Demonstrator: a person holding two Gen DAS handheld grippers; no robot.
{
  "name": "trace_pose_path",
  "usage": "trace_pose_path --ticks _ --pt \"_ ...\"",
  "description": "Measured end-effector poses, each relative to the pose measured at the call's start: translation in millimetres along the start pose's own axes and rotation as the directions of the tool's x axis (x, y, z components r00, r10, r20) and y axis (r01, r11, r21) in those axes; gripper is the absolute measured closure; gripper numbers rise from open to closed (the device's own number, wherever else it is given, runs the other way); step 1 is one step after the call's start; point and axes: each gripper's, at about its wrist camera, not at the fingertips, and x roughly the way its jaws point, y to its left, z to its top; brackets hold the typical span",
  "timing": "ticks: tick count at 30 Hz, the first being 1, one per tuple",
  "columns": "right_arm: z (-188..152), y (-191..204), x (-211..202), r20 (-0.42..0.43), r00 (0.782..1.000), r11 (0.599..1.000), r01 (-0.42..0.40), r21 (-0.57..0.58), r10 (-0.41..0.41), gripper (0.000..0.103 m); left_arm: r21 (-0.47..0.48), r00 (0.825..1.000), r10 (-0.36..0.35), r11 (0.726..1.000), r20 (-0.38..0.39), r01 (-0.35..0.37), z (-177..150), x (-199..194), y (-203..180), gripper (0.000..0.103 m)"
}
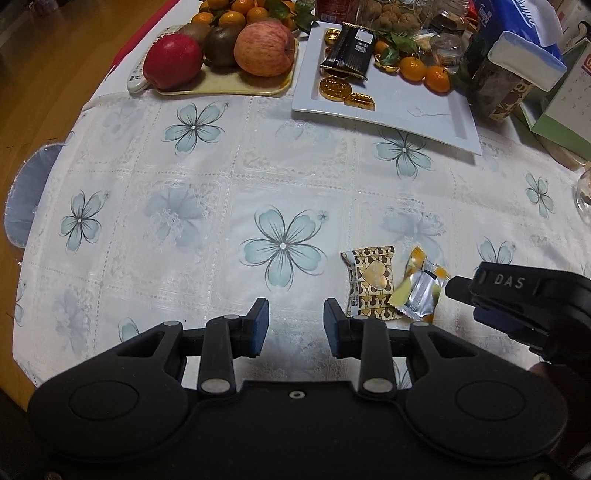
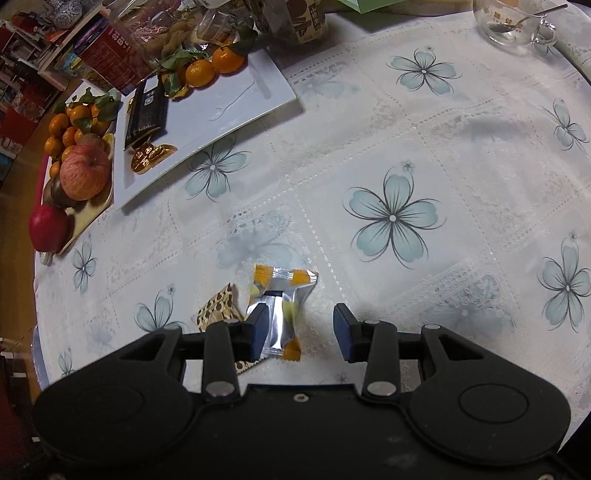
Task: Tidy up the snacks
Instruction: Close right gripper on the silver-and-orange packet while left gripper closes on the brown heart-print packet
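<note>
White cloth with blue flowers covers the desk [image 1: 192,177]. From the left wrist view, the left gripper [image 1: 295,325] is open with nothing between its fingers. Two snacks lie near, on the right: one brown patterned packet [image 1: 369,282] and one silver and orange packet [image 1: 421,291], touching each other. The right gripper [image 1: 517,295] comes in from the right, just beside the silver one, and reads "DAS". Far off, a white tray [image 1: 406,114] holds one black packet [image 1: 349,50] and some gold coins [image 1: 334,88]. Two apples [image 1: 264,48] sit on a tan tray at the far left.

From the right wrist view, the right gripper [image 2: 301,328] is open, with the silver and orange packet [image 2: 280,299] lying on the cloth by its left finger. One glass cup [image 2: 513,22] with a spoon stands far right.
</note>
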Motion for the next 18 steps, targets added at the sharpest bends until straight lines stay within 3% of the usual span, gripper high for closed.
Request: trace_pose_path --ticks 5,11,18 --pt "2 8 17 -0.015 1.0 0.999 -0.013 0.034 0.014 0.062 -0.017 0.999 0.036 0.999 -0.003 -0.036 4 5 3 0.062" --pt "4 20 29 -0.004 1.0 0.999 -0.01 0.046 0.01 0.062 -0.032 1.0 0.013 0.999 -0.028 -0.014 6 7 7 0.062" --pt "0 25 40 0.009 0.999 0.999 0.051 -0.008 -0.051 0.06 -0.047 0.999 0.004 0.999 -0.053 -0.007 10 13 8 0.062"
